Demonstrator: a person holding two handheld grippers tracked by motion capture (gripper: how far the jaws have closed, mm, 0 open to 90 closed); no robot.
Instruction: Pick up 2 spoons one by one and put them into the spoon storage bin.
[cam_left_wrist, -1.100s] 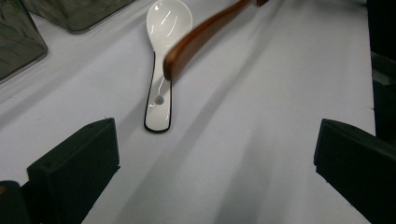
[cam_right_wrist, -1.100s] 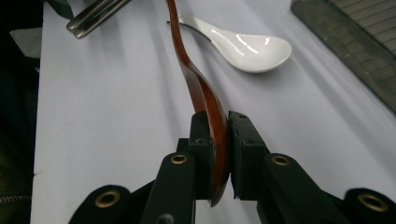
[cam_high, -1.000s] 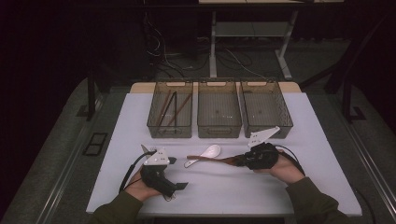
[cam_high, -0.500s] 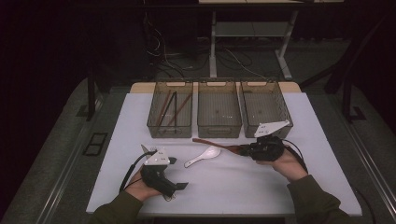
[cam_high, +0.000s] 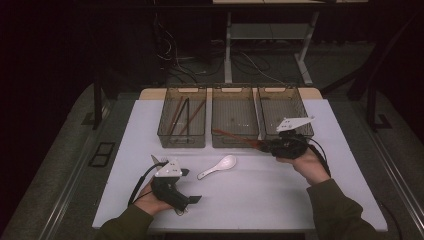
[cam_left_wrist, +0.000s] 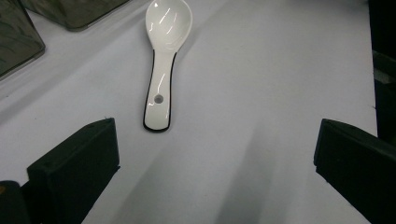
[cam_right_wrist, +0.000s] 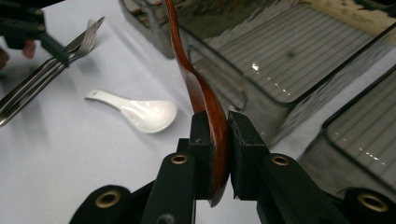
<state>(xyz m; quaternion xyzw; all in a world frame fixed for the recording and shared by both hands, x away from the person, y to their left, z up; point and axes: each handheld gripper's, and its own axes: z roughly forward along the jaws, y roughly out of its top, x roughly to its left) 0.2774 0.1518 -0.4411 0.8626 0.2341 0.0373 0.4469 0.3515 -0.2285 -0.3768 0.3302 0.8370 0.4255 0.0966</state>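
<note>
The wooden spoon (cam_right_wrist: 205, 107) is clamped by its bowl end between the pads of the right gripper (cam_right_wrist: 215, 154), its handle reaching out over the near wall of the middle bin (cam_high: 235, 117). In the high view the spoon (cam_high: 239, 137) hangs clear of the surface (cam_high: 260, 195), just in front of that bin, with the right gripper (cam_high: 265, 146) near the front corner of the right bin (cam_high: 282, 107).

Beside it lies a white spoon (cam_high: 217, 167) — flat on the surface, bowl toward the bins, between the two hands. The left gripper (cam_left_wrist: 215, 154) stands wide open with nothing between its jaws; the white spoon (cam_left_wrist: 163, 60) lies just ahead of it. In the high view the left gripper (cam_high: 192, 186) rests low near the front edge.

The left bin (cam_high: 182, 117) holds chopsticks (cam_high: 181, 117) — dark sticks lying lengthwise. Forks (cam_right_wrist: 46, 70) show beside the left gripper in the right gripper view.
</note>
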